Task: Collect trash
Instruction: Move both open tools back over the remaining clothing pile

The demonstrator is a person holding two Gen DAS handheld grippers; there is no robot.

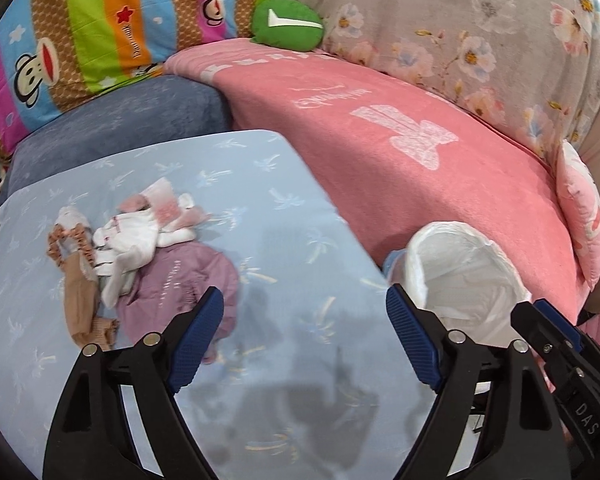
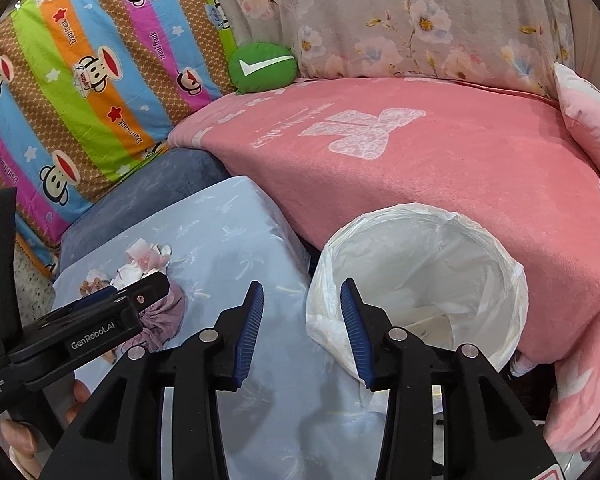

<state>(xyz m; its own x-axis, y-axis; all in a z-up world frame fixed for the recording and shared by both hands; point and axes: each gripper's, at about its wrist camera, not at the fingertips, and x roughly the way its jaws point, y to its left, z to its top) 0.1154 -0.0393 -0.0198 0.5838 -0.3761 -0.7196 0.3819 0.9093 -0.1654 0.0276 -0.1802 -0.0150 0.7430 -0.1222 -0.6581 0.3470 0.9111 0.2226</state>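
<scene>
L gripper [image 1: 304, 336] empty, wide | bin [image 2: 516, 280] at table [image 1: 260, 184] rt edge

Tabletop [image 1: 284, 200] under a pale blue cloth with a faint palm print. One heap lies on it toward the left: crumpled white and pink tissue scraps [image 1: 148, 220], a mauve rag [image 1: 188, 280] beneath them, a tan strip [image 1: 80, 292] at the left edge. Rest of the cloth bare, shadowed near the front.
</scene>
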